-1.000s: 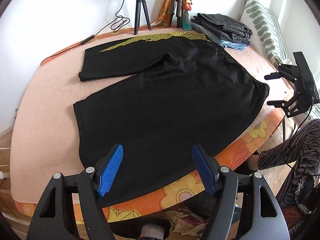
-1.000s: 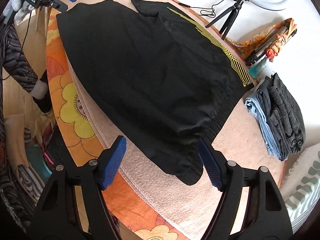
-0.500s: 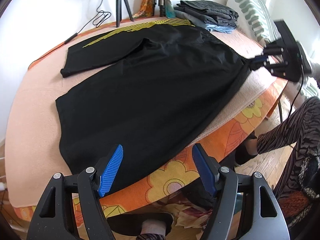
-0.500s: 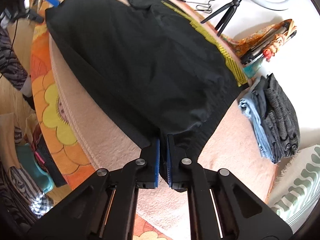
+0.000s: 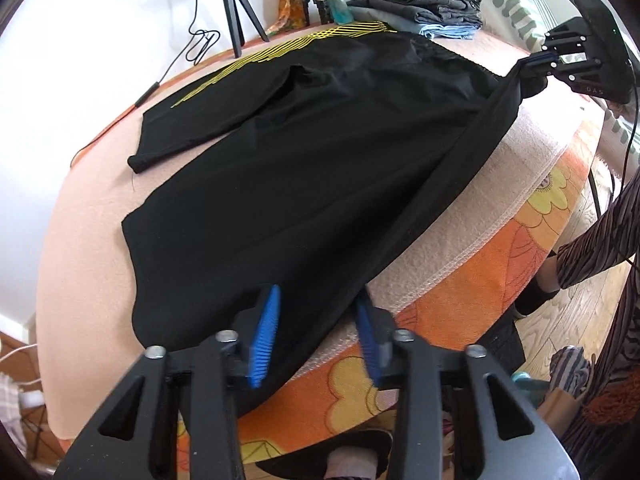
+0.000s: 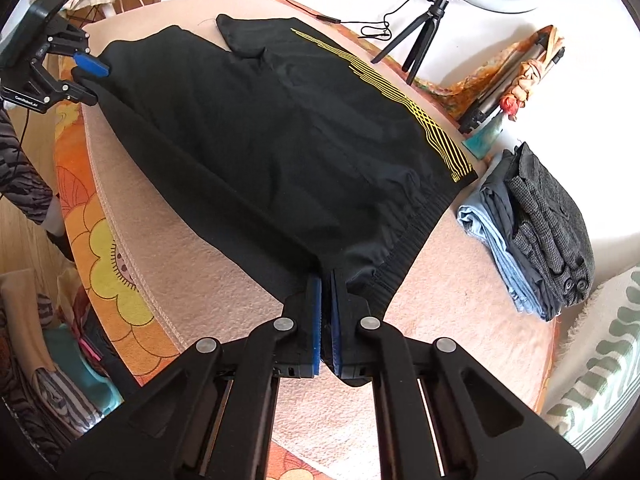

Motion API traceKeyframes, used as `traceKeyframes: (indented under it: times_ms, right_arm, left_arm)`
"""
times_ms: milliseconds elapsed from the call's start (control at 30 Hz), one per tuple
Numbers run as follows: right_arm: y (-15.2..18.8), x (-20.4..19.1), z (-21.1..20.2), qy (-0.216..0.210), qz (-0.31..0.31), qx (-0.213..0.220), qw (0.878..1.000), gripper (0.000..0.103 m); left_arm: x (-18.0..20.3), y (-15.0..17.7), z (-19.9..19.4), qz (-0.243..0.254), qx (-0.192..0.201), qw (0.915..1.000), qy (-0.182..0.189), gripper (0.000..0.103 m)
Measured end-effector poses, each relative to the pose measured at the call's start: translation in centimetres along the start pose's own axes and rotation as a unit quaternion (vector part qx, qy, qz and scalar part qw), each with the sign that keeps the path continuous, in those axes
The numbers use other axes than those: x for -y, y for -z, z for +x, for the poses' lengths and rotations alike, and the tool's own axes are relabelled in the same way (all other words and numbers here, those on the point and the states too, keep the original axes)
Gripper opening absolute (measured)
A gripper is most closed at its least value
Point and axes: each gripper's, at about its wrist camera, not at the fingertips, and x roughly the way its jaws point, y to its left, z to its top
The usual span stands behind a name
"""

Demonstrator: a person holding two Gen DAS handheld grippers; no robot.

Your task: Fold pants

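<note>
Right claw (image 6: 325, 320) now clamped on waistband corner of pants (image 6: 280, 140), open a second ago. Left claw (image 5: 316, 334) closing around leg hem, pads not yet pressing. Fold-over lift imminent.

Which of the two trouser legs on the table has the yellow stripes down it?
The far leg of the black pants, lying toward the tripod. Yellow lines run along its outer edge; the near leg, at the table's front edge, is plain black.

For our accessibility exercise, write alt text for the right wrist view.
The right gripper is shut on the waistband corner of black pants spread on a pink blanket. Folded clothes lie to the right.
</note>
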Motion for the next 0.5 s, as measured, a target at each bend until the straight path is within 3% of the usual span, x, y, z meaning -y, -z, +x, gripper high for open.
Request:
traceKeyframes:
  times_ms: [67,167,500]
  right_arm:
    - [0.2,0.2,-0.1,-0.004,0.017,0.006,1.0,0.005]
    - [0.4,0.2,-0.2,-0.003,0.034,0.016,0.999,0.005]
    - [-1.5,2.4,-2.6,0.023,0.085,0.071,0.994,0.002]
  left_arm:
    - [-0.7,0.0,0.1,-0.018,0.005,0.9998,0.001,0.01]
    - [-1.4,-0.3,0.1,-0.049,0.021,0.9985,0.012,0.004]
    - [-4.2,-4.3,-2.8,-0.065,0.103,0.9924,-0.013,0.001]
